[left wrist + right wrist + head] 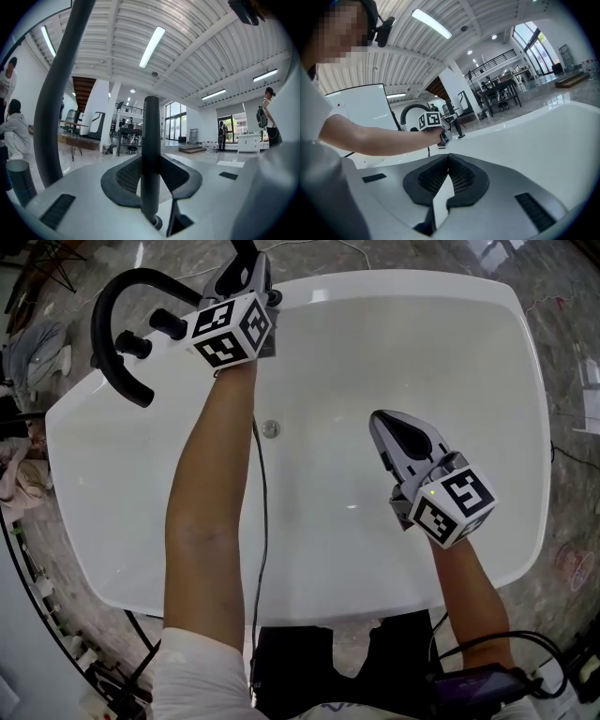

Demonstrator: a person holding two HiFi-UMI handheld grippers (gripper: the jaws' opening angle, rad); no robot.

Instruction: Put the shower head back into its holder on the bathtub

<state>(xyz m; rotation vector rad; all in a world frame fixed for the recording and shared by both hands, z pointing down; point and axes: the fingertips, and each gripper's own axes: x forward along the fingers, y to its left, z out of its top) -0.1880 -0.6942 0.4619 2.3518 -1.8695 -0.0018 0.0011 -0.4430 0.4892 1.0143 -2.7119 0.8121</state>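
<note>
**While clamped upright at the tub's rim: shower head at its holder**

Where the white bathtub (450,324) reaches its far rim, grips the black shower head (151,140) in the left gripper (151,171), fingers pressed on either side of the slim handle. Stands upright there, lower end meeting the round holder (157,224) on the rim. Cannot tell whether fully seated.

Crowded on that side. Just left of the handle, a curved black spout (58,103), near but not touching. From above, two black knobs (167,324) on the rim between spout and gripper, close under the marker cube.

Hangs over the right half of the basin with the right gripper (389,423), fingers closed tip to tip and empty, well apart from rim, spout and holder.

On the tub floor, a round drain (271,428), between the two grippers. Along the left forearm, a dark cable (260,521), running down across the basin toward the near edge.

Beyond the rim, in the left gripper view, an open hall with tables and several people standing far off at both sides.
</note>
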